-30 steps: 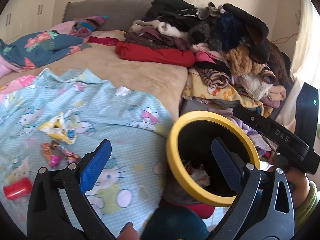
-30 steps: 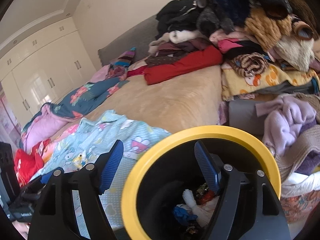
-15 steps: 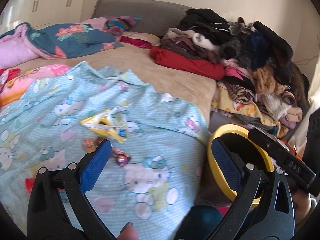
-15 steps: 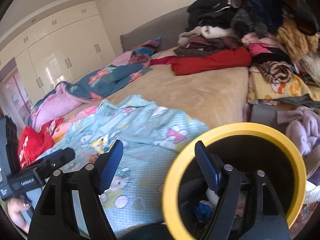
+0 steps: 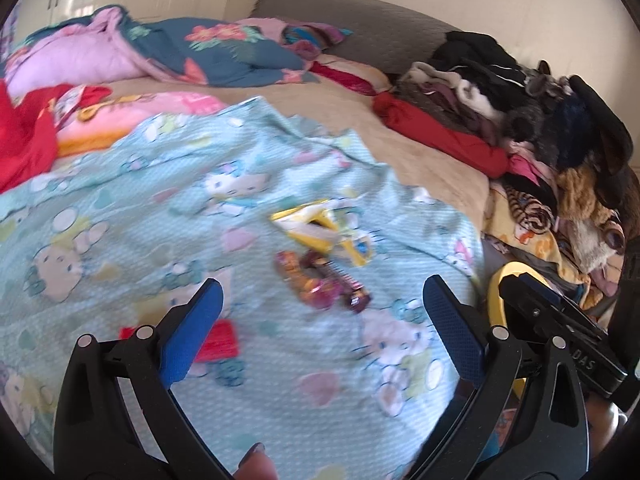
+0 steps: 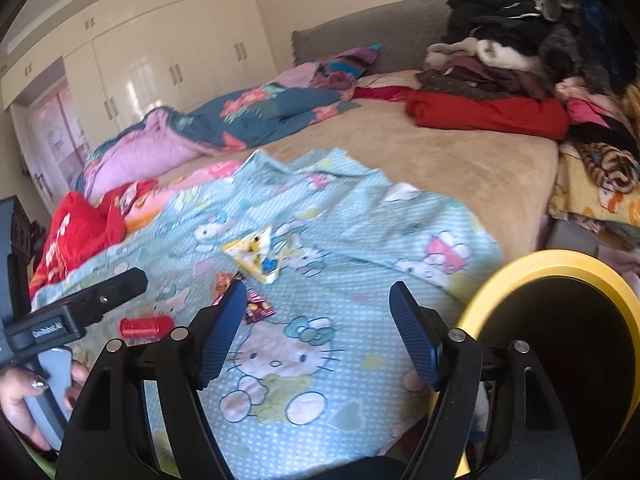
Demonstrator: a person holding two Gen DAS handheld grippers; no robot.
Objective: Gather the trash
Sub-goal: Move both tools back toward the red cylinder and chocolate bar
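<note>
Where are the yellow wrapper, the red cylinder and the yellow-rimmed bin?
yellow wrapper (image 5: 320,229): left wrist view, middle of its crumpled body.
red cylinder (image 6: 146,327): right wrist view, middle of its ribbed side.
yellow-rimmed bin (image 6: 516,271): right wrist view, upper left of its rim.

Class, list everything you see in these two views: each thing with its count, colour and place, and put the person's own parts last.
Yellow wrapper: one, yellow-white, mid blanket.
Candy wrappers: a few, pink-orange, below yellow wrapper.
Red cylinder: one, lying on blanket, left.
Bin: one, yellow rim, black inside, beside bed.
Blanket: one, light blue, cartoon print.
Clothes pile: mixed colours, far right of bed.
Wardrobe: cream, back wall.
Left gripper: open, empty.
Right gripper: open, empty.
Hand: gripping left handle.
</note>
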